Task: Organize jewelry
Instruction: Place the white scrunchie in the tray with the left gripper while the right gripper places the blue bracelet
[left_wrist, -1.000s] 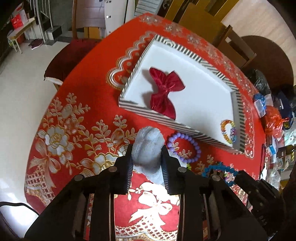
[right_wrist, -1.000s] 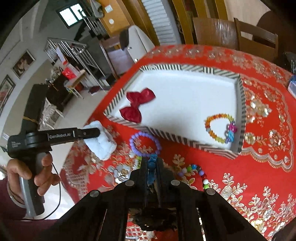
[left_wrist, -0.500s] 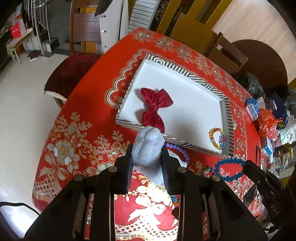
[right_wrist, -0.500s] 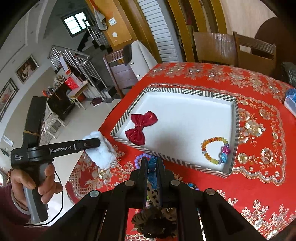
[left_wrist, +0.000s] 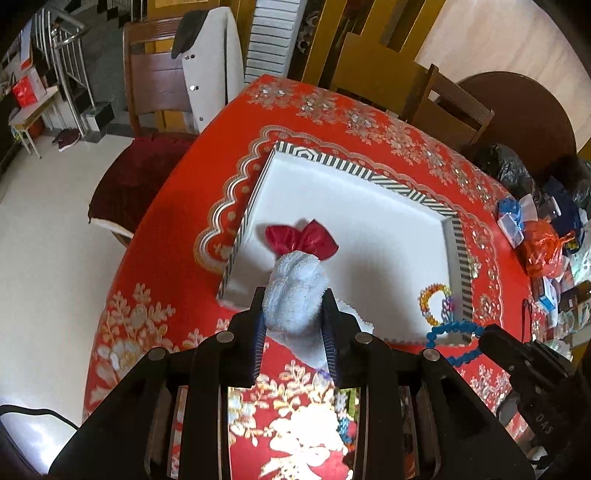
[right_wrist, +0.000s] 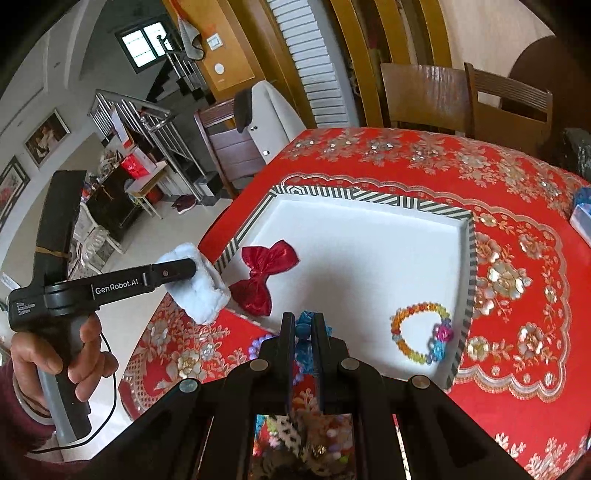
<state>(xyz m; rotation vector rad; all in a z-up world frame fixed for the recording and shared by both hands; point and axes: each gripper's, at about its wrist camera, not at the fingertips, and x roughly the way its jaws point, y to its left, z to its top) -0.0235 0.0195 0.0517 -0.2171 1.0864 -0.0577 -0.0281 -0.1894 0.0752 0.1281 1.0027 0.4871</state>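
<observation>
My left gripper (left_wrist: 294, 301) is shut on a fluffy white scrunchie (left_wrist: 295, 288) and holds it above the near left corner of the striped white tray (left_wrist: 354, 173); it shows from the side in the right wrist view (right_wrist: 199, 286). My right gripper (right_wrist: 303, 321) is shut on a blue bead bracelet (right_wrist: 306, 320), which hangs in the air near the tray's front edge (left_wrist: 452, 326). A red bow (right_wrist: 264, 275) and a multicoloured bead bracelet (right_wrist: 421, 332) lie in the tray (right_wrist: 369, 205).
A purple bead bracelet (right_wrist: 258, 343) lies on the red tablecloth (right_wrist: 517, 266) in front of the tray. Wooden chairs (right_wrist: 469, 99) stand behind the table. Bags and clutter (left_wrist: 543, 243) sit at the table's right side. The table edge drops off at left.
Both grippers have risen and moved forward toward the tray with their loads. The scrunchie now hangs over the tray's near left corner, covering part of the bow in the left wrist view.
</observation>
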